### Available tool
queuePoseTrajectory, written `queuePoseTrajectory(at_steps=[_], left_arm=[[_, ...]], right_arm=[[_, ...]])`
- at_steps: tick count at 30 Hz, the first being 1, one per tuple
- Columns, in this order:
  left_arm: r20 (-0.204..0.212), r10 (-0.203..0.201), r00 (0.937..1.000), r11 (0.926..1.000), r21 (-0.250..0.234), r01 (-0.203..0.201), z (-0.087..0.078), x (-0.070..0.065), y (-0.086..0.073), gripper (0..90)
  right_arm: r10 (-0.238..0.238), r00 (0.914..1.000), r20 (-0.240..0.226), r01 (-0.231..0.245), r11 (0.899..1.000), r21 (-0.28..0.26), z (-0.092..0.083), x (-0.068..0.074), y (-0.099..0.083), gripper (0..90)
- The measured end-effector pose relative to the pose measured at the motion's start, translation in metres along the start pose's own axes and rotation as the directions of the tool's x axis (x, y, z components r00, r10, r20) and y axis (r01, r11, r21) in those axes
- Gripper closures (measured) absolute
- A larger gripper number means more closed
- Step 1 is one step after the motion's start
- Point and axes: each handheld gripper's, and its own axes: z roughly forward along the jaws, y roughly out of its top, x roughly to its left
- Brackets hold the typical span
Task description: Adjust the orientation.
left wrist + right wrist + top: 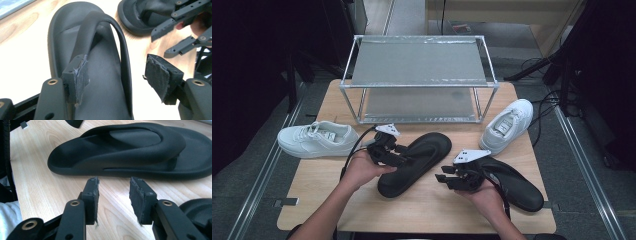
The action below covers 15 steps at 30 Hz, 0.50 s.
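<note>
Two black flip-flops (414,163) (514,185), two white sneakers (317,139) (507,125), one metal rack (419,80), one wooden table (312,185).

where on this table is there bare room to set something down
Free: the wooden table near its left corner, below the left white sneaker; also both rack shelves. Crowded: centre and right, with two black flip-flops and both grippers.

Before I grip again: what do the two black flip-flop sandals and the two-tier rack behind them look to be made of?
Black flip-flop sandals: probably moulded foam or soft rubber; matte, seamless, with a thick rounded sole edge and the strap formed in one piece. Two-tier rack: apparently metal tubing, going by its shiny silver posts, with dull grey shelf panels that could be fabric or plastic sheet; I can't tell which.
</note>
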Motion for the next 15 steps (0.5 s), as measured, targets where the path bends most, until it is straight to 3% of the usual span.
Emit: queuePoseTrajectory(at_steps=[4, 5, 6, 9, 11, 12, 15], left_arm=[[-0.018, -0.009, 0.9998, 0.9999, 0.013, 0.009, -0.008, 0.006, -0.005, 32.6], [-0.028, 0.004, 0.9996, 1.0, 0.001, -0.004, -0.013, 0.007, -0.01, 32.9], [-0.028, 0.004, 0.9996, 1.0, 0.001, -0.004, -0.013, 0.007, -0.01, 36.3], [-0.051, 0.041, 0.9979, 0.9991, -0.006, -0.041, -0.021, 0.007, -0.018, 63.4], [-0.056, 0.06, 0.9967, 0.9982, 0.009, -0.059, -0.024, 0.01, -0.024, 68.3], [-0.043, 0.048, 0.9979, 0.9988, 0.014, -0.047, -0.024, 0.013, -0.026, 78.5], [-0.043, 0.02, 0.9989, 0.9996, 0.021, -0.019, -0.024, 0.021, -0.032, 88.3]], right_arm=[[0.005, 1.0, 0.004, -0.005, 1.0, -0.01, -0.003, -0.002, 0.009, 65.5], [0.006, 1.0, 0.007, -0.006, 1.0, -0.016, -0.005, -0.004, 0.013, 68.8], [0.001, 0.9999, 0.015, -0.001, 1.0, -0.011, -0.005, -0.006, 0.016, 70.4], [0.024, 0.9995, 0.019, -0.024, 1.0, -0.018, -0.003, -0.01, 0.024, 76.6], [0.029, 0.9994, 0.018, -0.029, 0.999, -0.019, -0.002, -0.011, 0.025, 79.0], [0.035, 0.9992, 0.017, -0.035, 0.999, -0.012, 0.005, -0.012, 0.027, 85.7], [0.026, 0.9992, 0.028, -0.027, 1.0, 0.009, 0.012, -0.012, 0.027, 90.0]])
